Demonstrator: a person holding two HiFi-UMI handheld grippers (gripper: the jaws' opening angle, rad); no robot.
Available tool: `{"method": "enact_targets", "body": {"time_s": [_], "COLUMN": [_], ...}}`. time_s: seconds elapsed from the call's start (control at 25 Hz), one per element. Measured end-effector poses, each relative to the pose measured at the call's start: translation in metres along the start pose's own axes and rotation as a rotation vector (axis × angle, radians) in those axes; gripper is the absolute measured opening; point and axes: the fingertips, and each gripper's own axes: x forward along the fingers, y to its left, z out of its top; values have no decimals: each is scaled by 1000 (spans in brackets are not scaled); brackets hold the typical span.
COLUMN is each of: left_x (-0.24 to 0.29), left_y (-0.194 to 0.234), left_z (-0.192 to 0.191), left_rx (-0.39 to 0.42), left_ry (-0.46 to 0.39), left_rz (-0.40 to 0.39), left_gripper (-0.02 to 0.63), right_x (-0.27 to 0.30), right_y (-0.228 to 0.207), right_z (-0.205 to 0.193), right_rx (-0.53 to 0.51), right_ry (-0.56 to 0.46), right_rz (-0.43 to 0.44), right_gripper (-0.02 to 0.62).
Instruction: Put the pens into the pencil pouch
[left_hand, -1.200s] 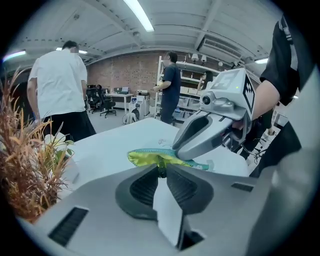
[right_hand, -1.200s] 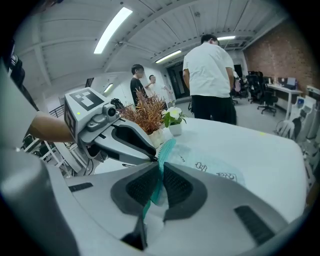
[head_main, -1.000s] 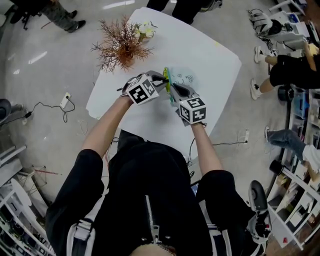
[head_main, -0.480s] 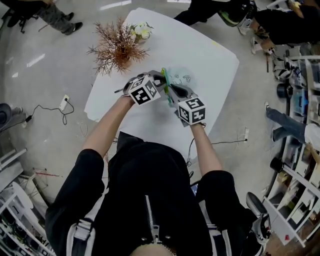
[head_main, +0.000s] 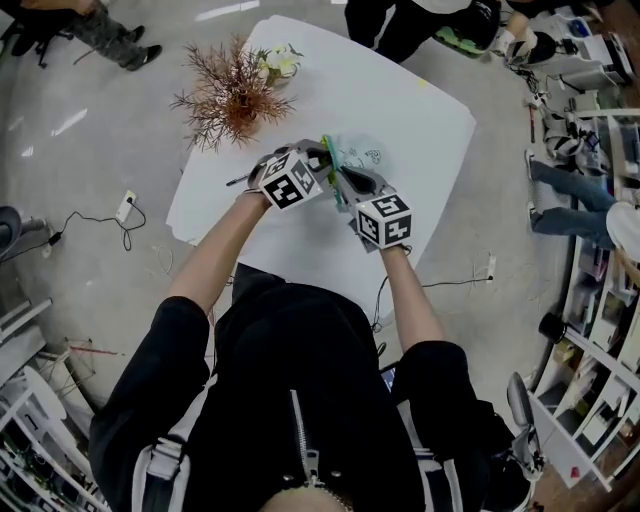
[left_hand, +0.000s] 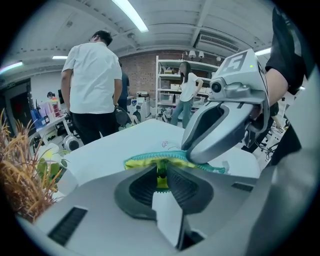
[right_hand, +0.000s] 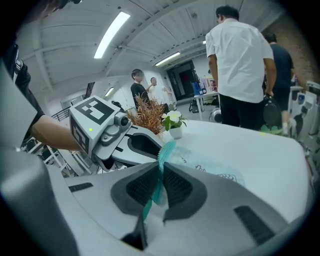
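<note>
A pale teal pencil pouch (head_main: 365, 157) with a yellow-green lining lies on the white table (head_main: 420, 110). Both grippers meet at its near end and hold its mouth up off the table. My left gripper (head_main: 328, 160) is shut on the yellow-green lip and zipper (left_hand: 159, 172) of the pouch (left_hand: 150, 161). My right gripper (head_main: 346, 182) is shut on the teal zipper edge (right_hand: 161, 167), with the pouch body (right_hand: 210, 167) lying flat beyond it. Each gripper shows in the other's view: the right gripper (left_hand: 220, 125), the left gripper (right_hand: 131, 143). No loose pen is visible.
A dried brown plant (head_main: 232, 95) and a small pot of white flowers (head_main: 280, 62) stand at the table's far left corner. People stand and walk beyond the far edge. A cable and socket (head_main: 128, 205) lie on the floor to the left.
Both grippers keep the same hold on the pouch's mouth and have barely shifted. Only the people in the background have moved.
</note>
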Motion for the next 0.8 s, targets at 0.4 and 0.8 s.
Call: {"method": "enact_targets", "body": {"time_s": [0.4, 0.8], "left_x": [-24, -78], "left_y": [4, 7], "left_z": [3, 12], "left_rx": [-28, -126], "left_ry": [-61, -184], "left_rz": [18, 75], "left_gripper": [149, 170], "right_x": [0, 0], "right_y": [-4, -5], "right_z": [0, 1], "right_rx": [25, 9], "right_ry": [-7, 2], "right_rz": [-11, -16], "right_gripper": [38, 38]}}
